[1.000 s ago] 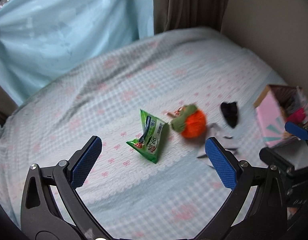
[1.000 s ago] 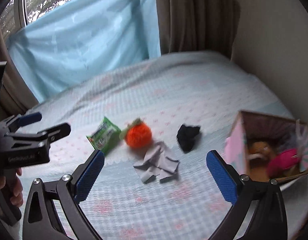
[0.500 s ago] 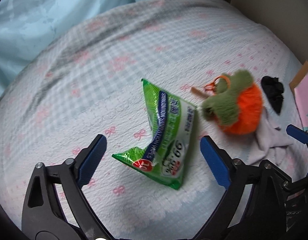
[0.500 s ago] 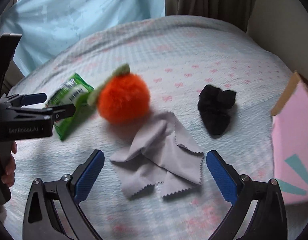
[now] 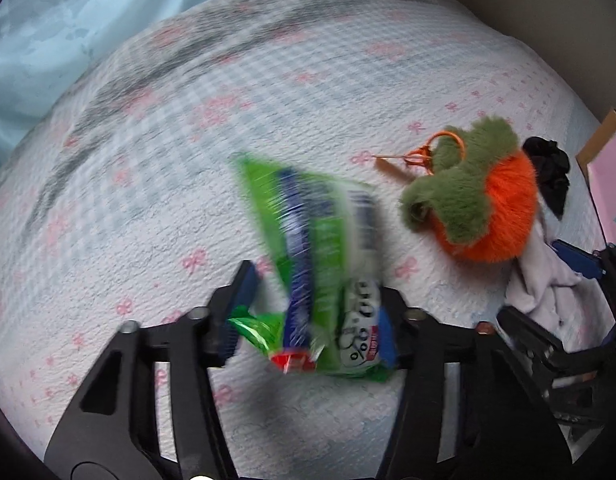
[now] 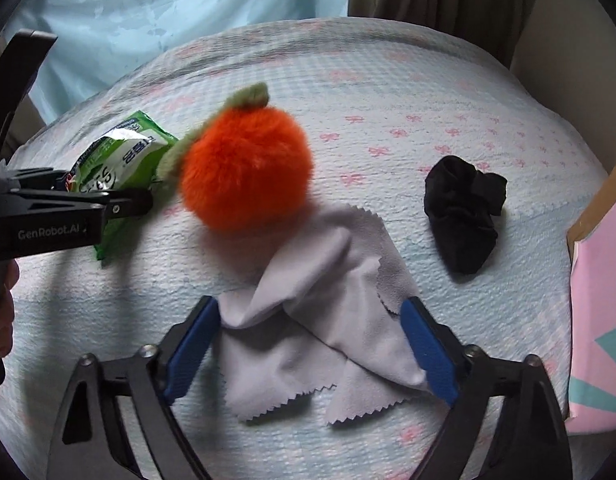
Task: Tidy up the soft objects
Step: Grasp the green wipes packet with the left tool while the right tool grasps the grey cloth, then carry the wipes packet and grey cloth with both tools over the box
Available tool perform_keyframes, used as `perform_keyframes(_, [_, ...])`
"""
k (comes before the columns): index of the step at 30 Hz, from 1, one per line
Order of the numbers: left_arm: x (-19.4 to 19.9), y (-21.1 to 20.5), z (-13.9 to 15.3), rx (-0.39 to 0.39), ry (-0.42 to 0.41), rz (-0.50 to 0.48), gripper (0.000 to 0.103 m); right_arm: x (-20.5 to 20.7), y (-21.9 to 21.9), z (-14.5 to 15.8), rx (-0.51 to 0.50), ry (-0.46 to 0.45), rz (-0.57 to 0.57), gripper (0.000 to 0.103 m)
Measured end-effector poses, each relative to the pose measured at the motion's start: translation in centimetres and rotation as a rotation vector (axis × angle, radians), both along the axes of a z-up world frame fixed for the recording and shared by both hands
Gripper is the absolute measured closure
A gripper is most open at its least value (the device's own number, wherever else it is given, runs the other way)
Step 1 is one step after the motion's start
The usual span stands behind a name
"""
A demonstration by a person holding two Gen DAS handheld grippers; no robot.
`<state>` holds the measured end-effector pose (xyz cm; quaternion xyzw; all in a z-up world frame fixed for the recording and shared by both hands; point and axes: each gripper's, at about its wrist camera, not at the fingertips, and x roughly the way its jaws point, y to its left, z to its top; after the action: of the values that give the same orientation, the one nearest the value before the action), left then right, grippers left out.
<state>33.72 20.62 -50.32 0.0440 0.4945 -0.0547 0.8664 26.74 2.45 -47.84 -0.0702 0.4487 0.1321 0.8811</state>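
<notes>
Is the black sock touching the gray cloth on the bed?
No, in the right wrist view the black sock lies apart from the gray cloth, with bare bedspread between them.

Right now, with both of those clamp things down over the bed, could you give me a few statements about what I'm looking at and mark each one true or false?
1. The left gripper has its fingers around the green packet. True.
2. The right gripper is clamped on the black sock. False: the sock lies apart on the bedspread; the jaws straddle the grey cloth.
3. The orange plush fruit rests against the cloth's far edge. True.
4. The plush fruit has a blue top. False: it is green.
5. A pink box stands at the right edge. True.
</notes>
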Motion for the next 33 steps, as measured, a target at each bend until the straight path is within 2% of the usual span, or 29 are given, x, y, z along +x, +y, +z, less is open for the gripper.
perform_keyframes(2, [-0.3, -0.3, 0.1, -0.001, -0.001, -0.006, 0.062, -0.2, 0.2, 0.2, -0.002, -0.002, 0.015, 0.042])
perform_keyframes(3, [-0.5, -0.4, 0.1, -0.002, -0.001, -0.006, 0.064, -0.3, 0.2, 0.3, -0.005, -0.003, 0.017, 0.046])
perform_keyframes(5, [-0.8, -0.5, 0.2, -0.002, 0.0, -0.002, 0.064, -0.4, 0.1, 0.5, -0.009, -0.005, 0.015, 0.064])
perform_keyframes(8, [-1.4, -0.5, 0.8, -0.016, -0.004, 0.01, 0.065, -0.3, -0.7, 0.8, -0.007, 0.014, 0.009, 0.082])
perform_keyframes(10, [-1.9, -0.7, 1.5, -0.022, -0.012, 0.013, 0.065, 0.0, -1.3, 1.1, 0.008, 0.028, 0.002, 0.088])
perform_keyframes(18, [-4.2, -1.8, 6.1, -0.047, -0.059, 0.03, 0.065, -1.6, -2.9, 5.4, 0.049, -0.003, -0.035, 0.088])
perform_keyframes(25, [-7.0, -3.7, 13.2, -0.067, -0.098, 0.061, 0.065, -4.3, -4.3, 12.5, 0.081, -0.074, -0.053, 0.088])
perform_keyframes(33, [-11.8, -7.6, 22.5, -0.11, -0.15, 0.043, 0.065, -8.4, -7.2, 22.1, 0.097, -0.138, -0.081, 0.088])
